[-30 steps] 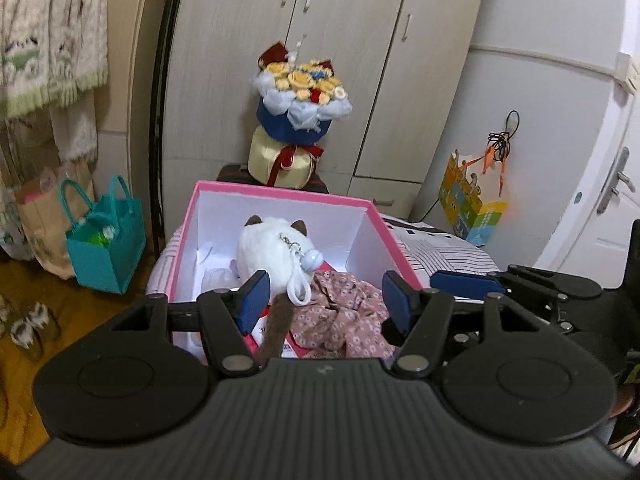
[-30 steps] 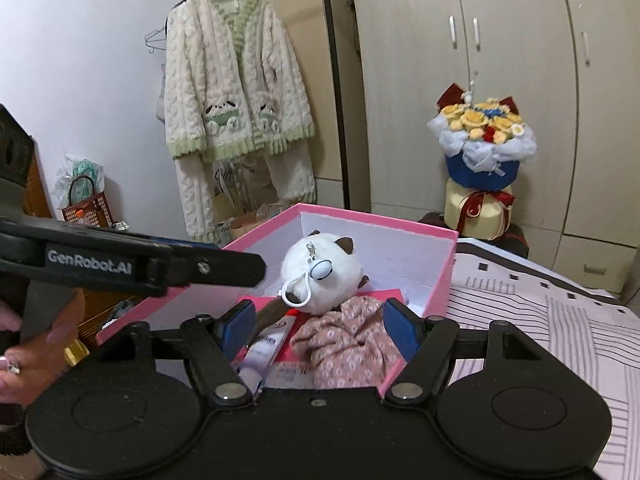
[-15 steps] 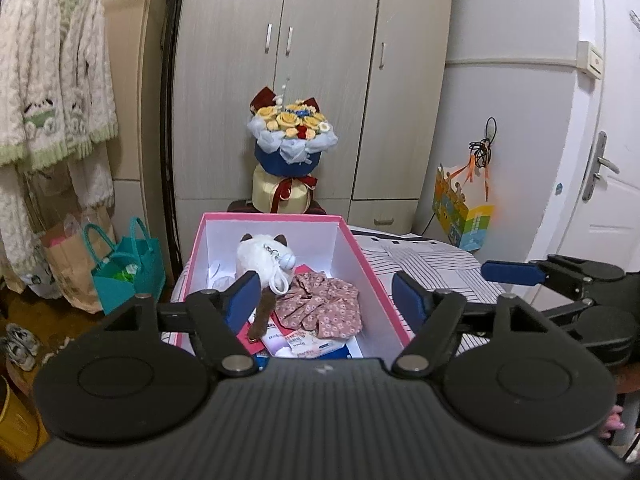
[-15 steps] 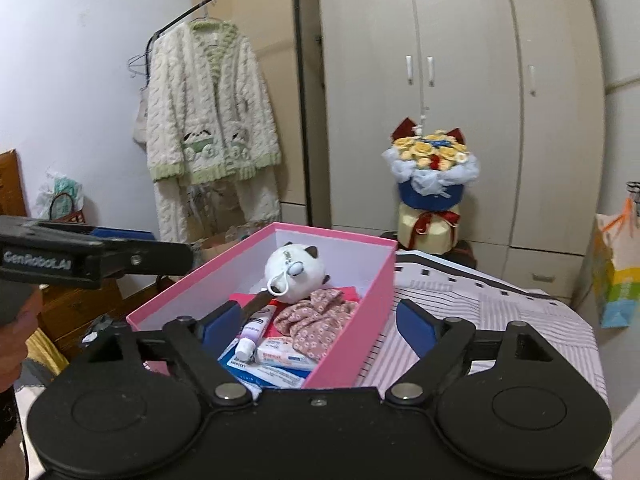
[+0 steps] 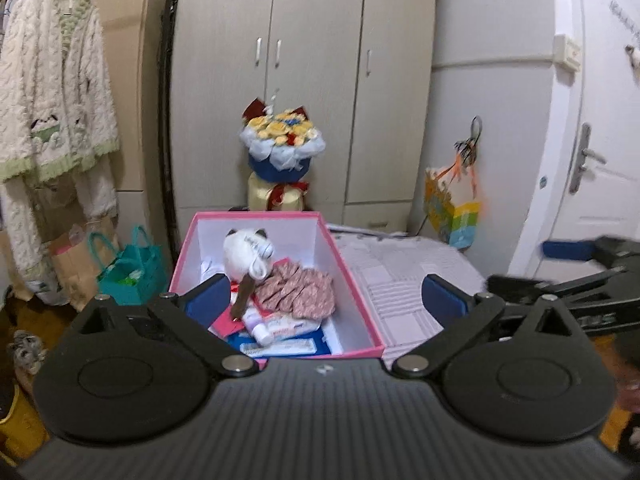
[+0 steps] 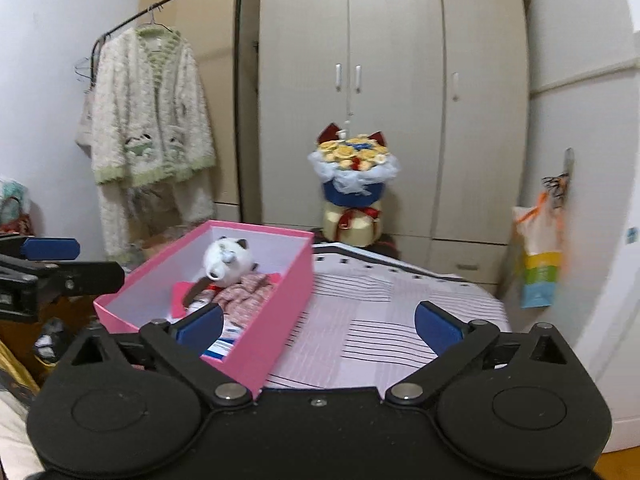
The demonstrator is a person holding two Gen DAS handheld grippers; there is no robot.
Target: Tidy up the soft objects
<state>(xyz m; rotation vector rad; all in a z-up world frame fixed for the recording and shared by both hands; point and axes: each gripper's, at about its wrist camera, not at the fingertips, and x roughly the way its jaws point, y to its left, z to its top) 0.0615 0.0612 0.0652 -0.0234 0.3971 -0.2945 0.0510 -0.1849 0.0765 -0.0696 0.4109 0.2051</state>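
A pink box (image 5: pixel 352 276) (image 6: pixel 280 300) stands on a striped cloth. Inside lie a white plush cat (image 5: pixel 248 252) (image 6: pixel 228 260), a floral pink cloth (image 5: pixel 296 288) (image 6: pixel 244 288), tubes and flat packets. My left gripper (image 5: pixel 326 302) hovers near the box's front end, its jaws opening with nothing between them. My right gripper (image 6: pixel 320 324) hangs to the right of the box over the cloth, its jaws also opening and empty. Each gripper shows at the edge of the other's view.
A wardrobe (image 5: pixel 304 80) stands behind, with a flower bouquet (image 5: pixel 282 148) before it. A fluffy cardigan (image 6: pixel 148 112) hangs on a rack at the left. A teal bag (image 5: pixel 128 272) sits on the floor. A paper bag (image 5: pixel 452 212) hangs near the door (image 5: pixel 600 120).
Both grippers have pulled back and up from the box and spread their jaws wide. The box and its contents look smaller and farther off.
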